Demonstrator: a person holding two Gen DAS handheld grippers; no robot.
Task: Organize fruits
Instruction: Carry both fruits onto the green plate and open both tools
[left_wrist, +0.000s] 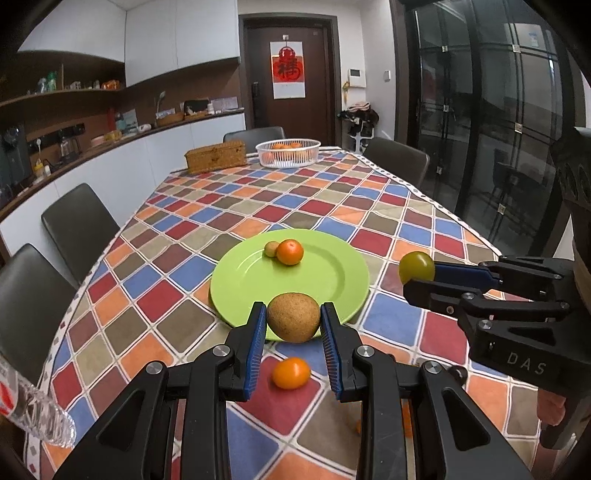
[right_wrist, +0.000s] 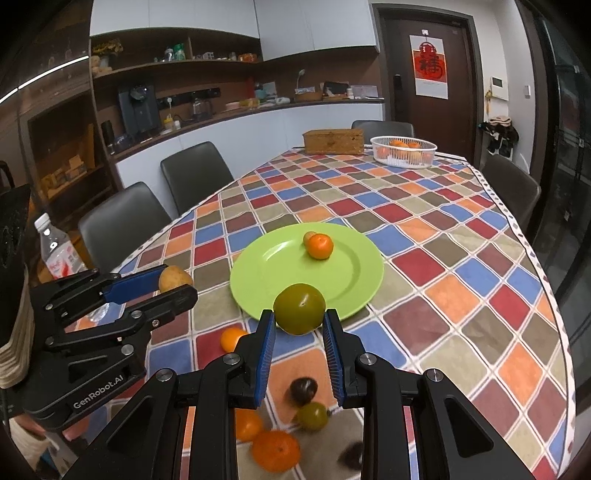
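My left gripper (left_wrist: 293, 321) is shut on a brown round fruit (left_wrist: 293, 316), held above the near rim of the green plate (left_wrist: 332, 273). My right gripper (right_wrist: 299, 319) is shut on a green fruit (right_wrist: 300, 308), also above the plate's (right_wrist: 266, 273) near edge. Each gripper shows in the other view: the right one (left_wrist: 419, 275) with the green fruit (left_wrist: 416, 266), the left one (right_wrist: 177, 284) with the brown fruit (right_wrist: 174, 277). On the plate lie an orange (left_wrist: 290, 252) and a small brownish fruit (left_wrist: 272, 249).
Loose fruit lies on the checked tablecloth below the grippers: an orange (left_wrist: 291, 373), several oranges (right_wrist: 275, 450), a green fruit (right_wrist: 313, 416), a dark fruit (right_wrist: 303, 389). A white basket (left_wrist: 288, 152) of oranges and a wicker box (left_wrist: 216, 158) stand at the far end. A water bottle (right_wrist: 55, 247) is left; chairs ring the table.
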